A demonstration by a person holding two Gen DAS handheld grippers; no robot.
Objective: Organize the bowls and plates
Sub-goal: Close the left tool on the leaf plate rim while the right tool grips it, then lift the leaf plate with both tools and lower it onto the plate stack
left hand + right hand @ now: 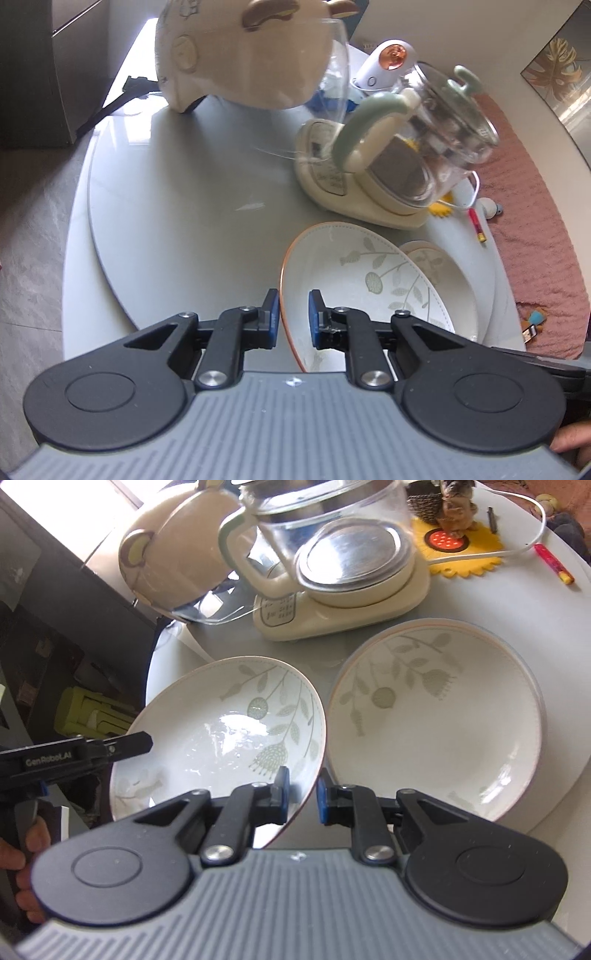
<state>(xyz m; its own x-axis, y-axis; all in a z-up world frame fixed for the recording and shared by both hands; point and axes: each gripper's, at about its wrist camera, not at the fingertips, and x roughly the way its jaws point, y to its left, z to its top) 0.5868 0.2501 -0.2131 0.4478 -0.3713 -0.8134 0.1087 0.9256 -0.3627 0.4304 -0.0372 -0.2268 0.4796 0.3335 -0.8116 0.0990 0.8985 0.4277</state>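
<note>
white leaf-print plate (pixel 221 731) hangs tilted above the worktop (pixel 177 206), its opposite rims pinched by the left tool (pixel 292 314) and right tool (pixel 303 794), both nearly closed. uneven pulling could slip it onto the second plate (pixel 443 723) just beside.

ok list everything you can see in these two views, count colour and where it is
held plate: 1, white with grey-green leaf print, tilted, gripped at opposite rims by both grippers
second plate: 1, same pattern, lying on the table to the right of the held one
table: 1, pale grey, round
kettle: 1, clear glass with green handle, on a cream base behind the plates
helmet: 1, cream with clear visor, far left on the table
yellow mat: 1, far right behind the kettle, a small figurine on it
red pen: 1, near the right table edge
left gripper: 1, black with blue pads, shut on the plate's left rim
right gripper: 1, same build, shut on its right rim
</note>
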